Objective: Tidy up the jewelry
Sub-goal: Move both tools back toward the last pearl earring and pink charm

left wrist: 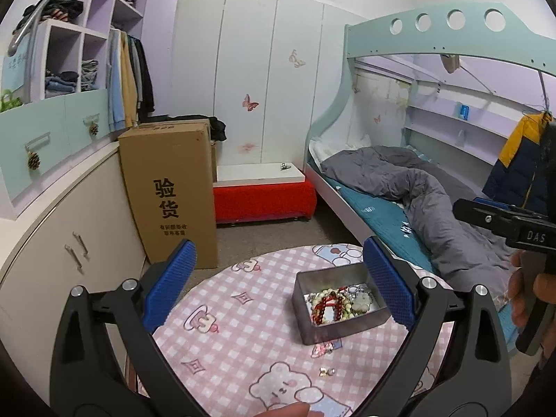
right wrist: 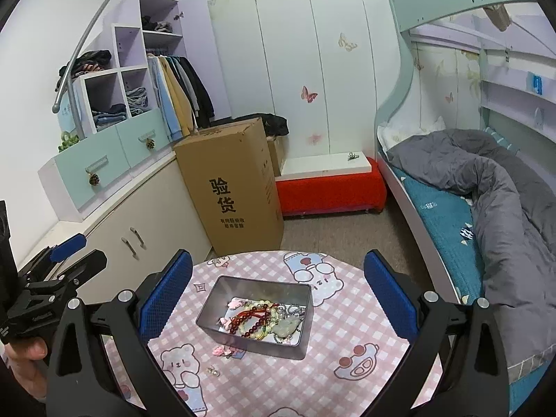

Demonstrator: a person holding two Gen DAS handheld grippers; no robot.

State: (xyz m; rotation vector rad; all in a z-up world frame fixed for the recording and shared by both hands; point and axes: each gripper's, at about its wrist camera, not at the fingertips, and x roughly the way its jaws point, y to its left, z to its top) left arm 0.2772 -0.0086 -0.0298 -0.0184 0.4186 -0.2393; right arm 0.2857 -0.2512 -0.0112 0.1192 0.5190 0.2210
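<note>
A grey metal tin (left wrist: 338,330) (right wrist: 257,345) stands on the round table with the pink checked cloth (left wrist: 243,347) (right wrist: 347,330). It holds several bead bracelets and necklaces (left wrist: 330,304) (right wrist: 264,318). A pink hair piece (left wrist: 321,349) (right wrist: 224,351) lies on the cloth against the tin's near side. A small earring (left wrist: 327,371) (right wrist: 212,371) lies closer still. My left gripper (left wrist: 278,264) is open and empty above the table. My right gripper (right wrist: 278,264) is open and empty above the tin.
A tall cardboard box (left wrist: 173,191) (right wrist: 232,187) stands behind the table. A red bench (left wrist: 264,198) is by the far wall. A bunk bed with a grey duvet (left wrist: 434,201) (right wrist: 486,180) is to the right. Cabinets (left wrist: 69,243) line the left.
</note>
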